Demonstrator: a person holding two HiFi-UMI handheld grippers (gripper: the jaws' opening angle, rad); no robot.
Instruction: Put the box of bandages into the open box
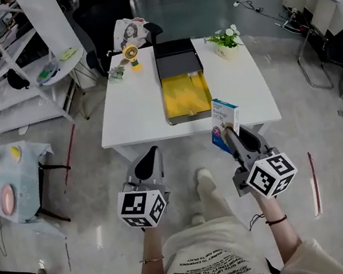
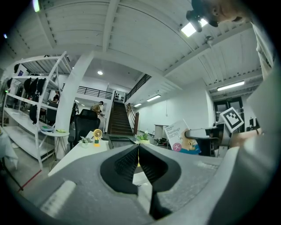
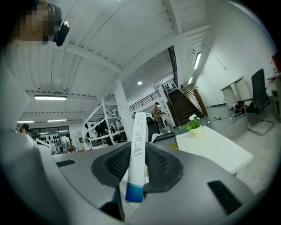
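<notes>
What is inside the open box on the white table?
The open box holds only a yellow filling; no other item shows on it. Anything beneath that filling is covered.

head view: steeply down over table [image 1: 133,107] | gripper views: low, tilted upward, both facing that table
</notes>
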